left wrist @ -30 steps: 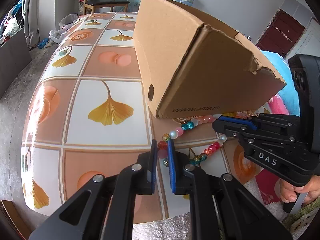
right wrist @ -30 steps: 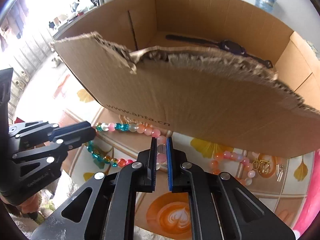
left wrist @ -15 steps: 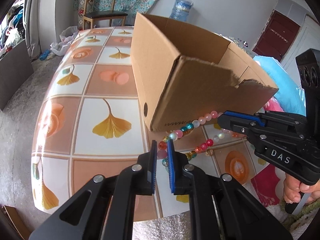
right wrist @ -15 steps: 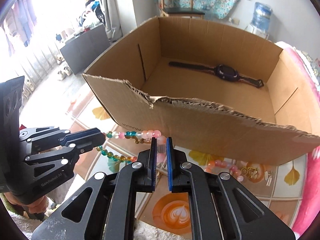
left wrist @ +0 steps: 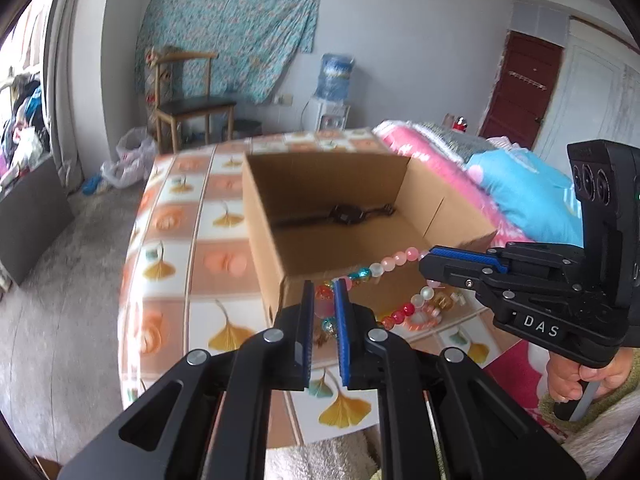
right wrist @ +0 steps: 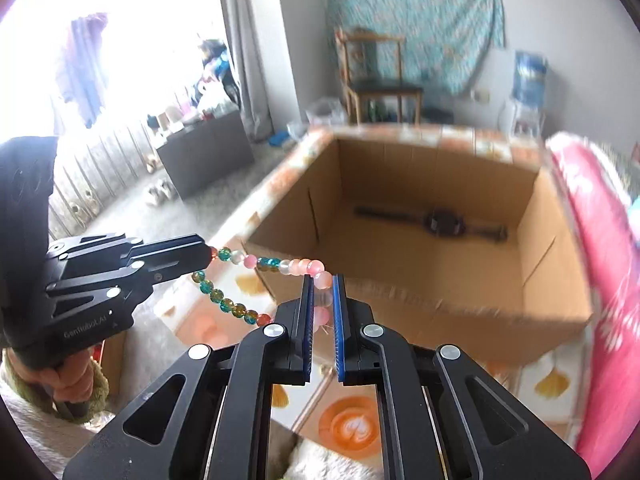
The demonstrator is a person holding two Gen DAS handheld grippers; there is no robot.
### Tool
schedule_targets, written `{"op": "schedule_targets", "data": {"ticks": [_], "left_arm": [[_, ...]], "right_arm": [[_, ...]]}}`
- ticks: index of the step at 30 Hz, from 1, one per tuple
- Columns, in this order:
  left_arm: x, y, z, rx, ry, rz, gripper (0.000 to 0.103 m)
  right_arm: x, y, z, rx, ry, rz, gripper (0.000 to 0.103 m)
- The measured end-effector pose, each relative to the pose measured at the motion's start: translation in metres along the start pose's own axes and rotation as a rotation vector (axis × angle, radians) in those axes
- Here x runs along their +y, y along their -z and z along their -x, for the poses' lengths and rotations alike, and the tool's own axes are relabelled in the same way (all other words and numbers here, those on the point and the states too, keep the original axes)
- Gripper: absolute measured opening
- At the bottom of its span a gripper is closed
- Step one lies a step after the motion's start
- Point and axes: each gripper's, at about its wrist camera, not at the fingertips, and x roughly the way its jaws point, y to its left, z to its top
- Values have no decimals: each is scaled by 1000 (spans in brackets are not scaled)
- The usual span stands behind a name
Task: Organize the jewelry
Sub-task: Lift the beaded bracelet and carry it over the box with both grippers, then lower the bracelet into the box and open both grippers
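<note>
A string of coloured beads (left wrist: pixel 384 266) hangs stretched between my two grippers, above the near wall of an open cardboard box (left wrist: pixel 268 236). My left gripper (left wrist: pixel 322 290) is shut on beads at one end. My right gripper (right wrist: pixel 320 284) is shut on pink beads at the other end; it also shows in the left wrist view (left wrist: pixel 430 260). The bead string (right wrist: pixel 276 264) sags in a second loop below. A dark wristwatch (left wrist: pixel 344 214) lies on the box floor, also seen in the right wrist view (right wrist: pixel 440 222).
The box (right wrist: pixel 440 312) stands on a table with a ginkgo-leaf tile cloth (left wrist: pixel 180 240). More pink beads and small gold pieces (left wrist: pixel 424 316) lie on the table by the box. A pink and blue quilt (left wrist: pixel 520 188) lies to the right. A chair (left wrist: pixel 188 104) stands behind.
Both grippers have risen with the bead string, from table level by the box's front wall to above its rim, so the box's inside and the watch now show in both views.
</note>
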Motion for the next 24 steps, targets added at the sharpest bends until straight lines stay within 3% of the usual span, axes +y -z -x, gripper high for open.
{"op": "schedule_targets", "data": {"ticks": [4, 7, 11, 17, 20, 24], "left_arm": [[-7, -36, -2, -40, 3, -54, 10], [-7, -63, -28, -13, -20, -83, 10], [-3, -89, -81, 88, -75, -132, 10], [-3, -99, -163, 291, -137, -243, 10], [-4, -96, -190, 383, -163, -296, 11], [-1, -92, -203, 425, -173, -313, 12]], "right_arm": [[-22, -29, 5, -66, -4, 25, 7], [-48, -50, -13, -43, -16, 19, 7], [-92, -76, -74, 156, -135, -63, 7], [-122, -89, -158, 446, -224, -149, 7], [-121, -89, -186, 523, -204, -141, 7], [-122, -90, -205, 562, -195, -149, 11]]}}
